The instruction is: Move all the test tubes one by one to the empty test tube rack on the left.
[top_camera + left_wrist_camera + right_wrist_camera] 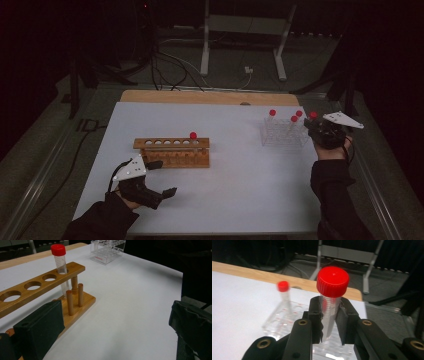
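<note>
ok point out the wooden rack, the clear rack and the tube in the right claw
wooden rack (172, 144): high view, top bar with holes
clear rack (285, 134): high view, front wall
tube (333, 281): right gripper view, red cap

White sheet (240, 200): covers the tabletop, plain and flat.
Wooden board (210, 97): a bare strip peeks out from under the sheet at 12 o'clock.
Grey metal stand (245, 24): on the floor beyond the table at 12 o'clock, with two legs angled toward the table.
Cables (165, 65): dark and pale leads tangled on the floor at 11 o'clock.
White plug (248, 70): on the floor between the stand's legs.
Metal rail (40, 180): runs alongside the table at 8 o'clock.
</note>
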Action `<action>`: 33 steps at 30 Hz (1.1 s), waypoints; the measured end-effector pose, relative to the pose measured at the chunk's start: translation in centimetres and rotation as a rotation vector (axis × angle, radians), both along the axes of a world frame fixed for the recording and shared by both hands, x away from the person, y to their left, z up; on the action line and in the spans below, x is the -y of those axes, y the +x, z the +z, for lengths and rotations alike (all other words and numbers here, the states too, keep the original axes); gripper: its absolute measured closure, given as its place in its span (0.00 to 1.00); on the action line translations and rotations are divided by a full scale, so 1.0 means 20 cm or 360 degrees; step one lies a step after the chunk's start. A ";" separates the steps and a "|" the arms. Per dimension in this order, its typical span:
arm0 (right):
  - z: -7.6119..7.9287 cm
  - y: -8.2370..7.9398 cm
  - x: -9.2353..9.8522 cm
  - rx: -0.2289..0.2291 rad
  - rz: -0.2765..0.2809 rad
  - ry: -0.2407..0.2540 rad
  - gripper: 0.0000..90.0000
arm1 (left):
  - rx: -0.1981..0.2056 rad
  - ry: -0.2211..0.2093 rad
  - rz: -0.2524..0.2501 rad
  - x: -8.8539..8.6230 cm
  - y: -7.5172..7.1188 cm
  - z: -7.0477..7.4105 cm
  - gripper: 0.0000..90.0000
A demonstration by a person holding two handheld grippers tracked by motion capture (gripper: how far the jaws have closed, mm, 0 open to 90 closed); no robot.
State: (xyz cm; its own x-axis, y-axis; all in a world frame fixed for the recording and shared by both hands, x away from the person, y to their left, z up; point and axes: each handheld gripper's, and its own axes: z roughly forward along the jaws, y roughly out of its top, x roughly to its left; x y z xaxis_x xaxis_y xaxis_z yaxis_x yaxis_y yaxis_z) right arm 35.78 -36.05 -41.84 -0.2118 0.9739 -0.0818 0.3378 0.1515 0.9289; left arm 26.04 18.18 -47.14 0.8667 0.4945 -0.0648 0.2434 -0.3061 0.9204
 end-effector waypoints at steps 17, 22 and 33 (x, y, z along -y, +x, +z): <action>0.04 -0.11 -0.31 -0.0004 0.0357 -0.0023 0.84 | -0.0018 0.0020 -0.0039 0.02 0.00 0.01 0.01; 0.04 -0.14 -0.38 -0.0012 0.0435 -0.0029 0.84 | -0.0025 0.0020 -0.0051 0.03 0.00 0.02 0.01; 0.02 -0.22 -0.55 -0.0018 0.0618 -0.0057 0.84 | -0.0025 0.0021 -0.0071 0.05 0.01 0.04 0.01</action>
